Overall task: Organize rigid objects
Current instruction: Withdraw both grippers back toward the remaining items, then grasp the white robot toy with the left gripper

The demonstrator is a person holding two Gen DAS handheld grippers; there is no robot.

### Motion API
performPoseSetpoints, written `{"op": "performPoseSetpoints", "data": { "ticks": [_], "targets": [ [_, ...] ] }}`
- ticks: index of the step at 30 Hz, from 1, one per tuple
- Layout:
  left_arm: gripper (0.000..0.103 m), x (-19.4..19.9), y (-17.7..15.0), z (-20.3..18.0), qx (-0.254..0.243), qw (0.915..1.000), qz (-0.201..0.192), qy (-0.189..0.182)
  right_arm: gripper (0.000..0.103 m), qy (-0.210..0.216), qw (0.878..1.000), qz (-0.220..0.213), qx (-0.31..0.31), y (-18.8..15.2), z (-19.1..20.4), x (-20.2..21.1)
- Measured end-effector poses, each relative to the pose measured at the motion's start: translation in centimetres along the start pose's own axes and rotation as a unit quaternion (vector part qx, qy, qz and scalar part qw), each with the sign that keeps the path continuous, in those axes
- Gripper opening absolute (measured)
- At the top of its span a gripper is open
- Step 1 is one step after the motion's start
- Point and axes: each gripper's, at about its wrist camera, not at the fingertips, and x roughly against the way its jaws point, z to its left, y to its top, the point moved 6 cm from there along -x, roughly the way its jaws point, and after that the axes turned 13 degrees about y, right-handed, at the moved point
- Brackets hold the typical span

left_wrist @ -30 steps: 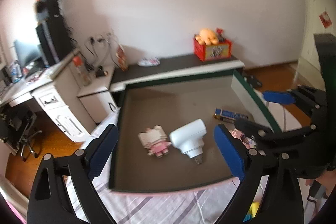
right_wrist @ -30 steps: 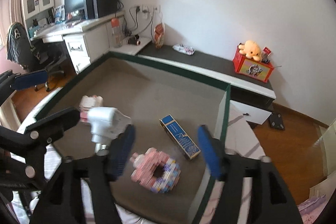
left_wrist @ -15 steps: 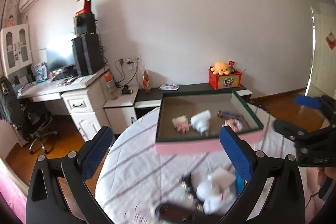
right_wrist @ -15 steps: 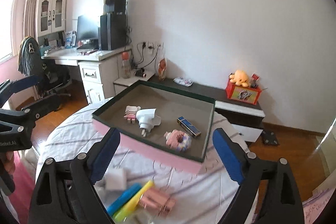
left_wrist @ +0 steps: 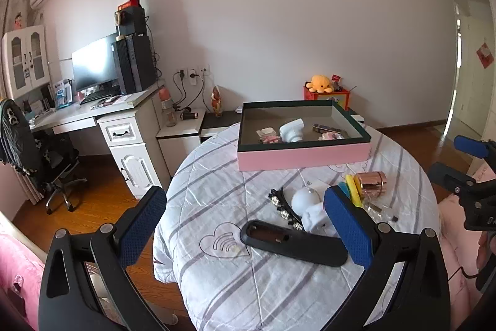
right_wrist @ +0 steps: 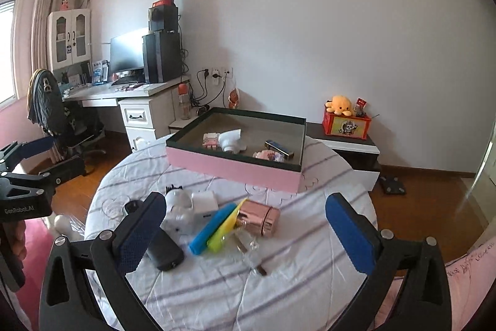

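Pink tray (right_wrist: 235, 168) sits at far side of round desk (right_wrist: 310, 284); inside: white plug adapter (right_wrist: 231, 140), pink block figure (right_wrist: 210, 141), blue box (right_wrist: 279, 147), block ring (right_wrist: 268, 155). Loose pile on near side: rose-gold case (right_wrist: 260, 217), blue (right_wrist: 212, 227) and yellow bars (right_wrist: 224, 227), white charger (right_wrist: 203, 202), black remote (left_wrist: 291, 242). Left tool (left_wrist: 245, 225) and right tool (right_wrist: 245, 230) jaws just opened, both wide, nothing between pads.
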Motion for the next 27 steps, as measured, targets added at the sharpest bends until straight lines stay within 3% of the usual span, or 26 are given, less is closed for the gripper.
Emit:
{"op": "performPoseSetpoints", "data": {
  "ticks": [14, 27],
  "targets": [
    [0.103, 0.0, -1.3, -1.7, -0.019, 0.9996, 0.016, -0.012, 0.103, -0.007, 1.0, 0.023, -0.02, -2.2, -0.9, 0.0],
    [0.103, -4.8, -3.2, -7.0, -0.062, 0.9953, 0.067, -0.033, 0.103, -0.007, 0.997, 0.063, -0.051, -4.6, -4.1, -3.4]
  ]
}}
